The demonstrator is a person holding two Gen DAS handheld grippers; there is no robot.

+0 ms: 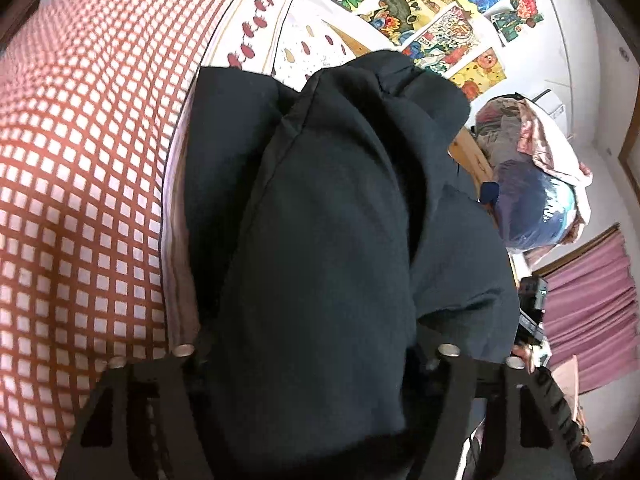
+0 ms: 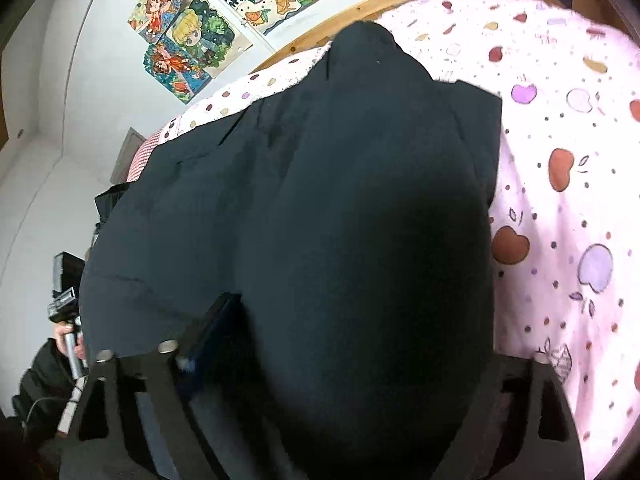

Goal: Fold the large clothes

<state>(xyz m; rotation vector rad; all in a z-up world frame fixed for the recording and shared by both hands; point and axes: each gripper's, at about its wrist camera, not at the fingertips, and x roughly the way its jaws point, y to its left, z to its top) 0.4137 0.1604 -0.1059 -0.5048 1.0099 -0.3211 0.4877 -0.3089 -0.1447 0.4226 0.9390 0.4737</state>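
A large dark navy garment [image 1: 320,208] fills the middle of the left wrist view. It bulges up between the wide-set finger mounts of my left gripper [image 1: 316,320], which holds a thick bunch of it; the cloth hides the fingertips. In the right wrist view the same garment [image 2: 320,200] drapes over my right gripper [image 2: 352,300], gripped as a bulky fold. One blue-padded finger [image 2: 220,312] shows at its left edge and the other is covered. The garment's far end lies on the bed. A hand [image 2: 66,340] holds the other gripper's handle at the left.
Red-and-white checked bedding [image 1: 80,180] lies left of the garment. A pink fruit-print quilt [image 2: 560,160] lies to its right. Behind are a wooden headboard [image 2: 360,8] and wall drawings [image 1: 432,12]. A heap of clothes and bags [image 1: 532,168] and a pink curtain [image 1: 588,304] stand at the right.
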